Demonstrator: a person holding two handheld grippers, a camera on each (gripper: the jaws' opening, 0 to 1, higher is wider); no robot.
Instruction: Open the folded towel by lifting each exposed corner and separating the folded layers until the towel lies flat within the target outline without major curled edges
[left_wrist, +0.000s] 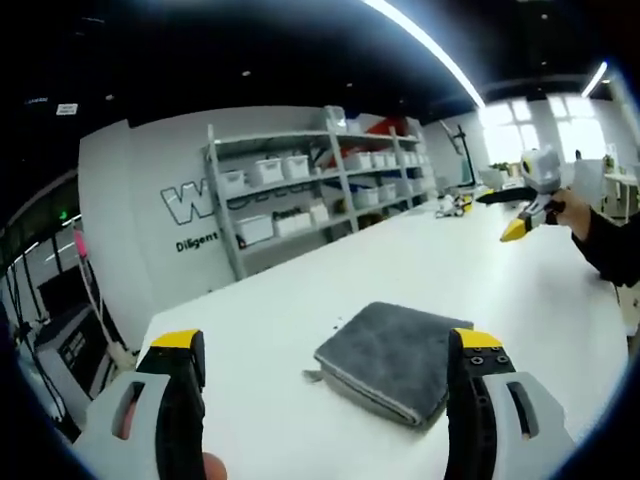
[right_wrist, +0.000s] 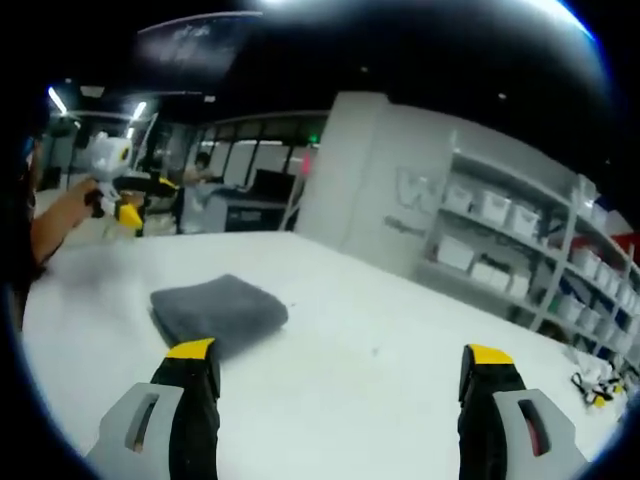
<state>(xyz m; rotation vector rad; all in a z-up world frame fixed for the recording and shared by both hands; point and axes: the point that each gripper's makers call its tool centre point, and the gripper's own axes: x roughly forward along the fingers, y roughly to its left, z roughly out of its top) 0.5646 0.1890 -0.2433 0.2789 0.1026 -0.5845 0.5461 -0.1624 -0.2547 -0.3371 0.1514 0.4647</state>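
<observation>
Towel (left_wrist: 393, 361) lies folded and grey on the white tabletop (left_wrist: 330, 280), a compact stack with its rounded fold toward the shelves (left_wrist: 320, 180), so the loose corners sit on the near side where they can be lifted. Left tongs (left_wrist: 330, 360) stand wide, straddling the towel from above without touching it (a ready pose, I judge). Right tongs (right_wrist: 340, 365) are also wide and empty, held off to the side with the towel just beyond one tip. Nothing is unfolded yet.

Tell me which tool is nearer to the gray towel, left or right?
Left, probably. The towel lies just ahead between the open left tool; the right tool, also open, has it ahead to one side.
</observation>
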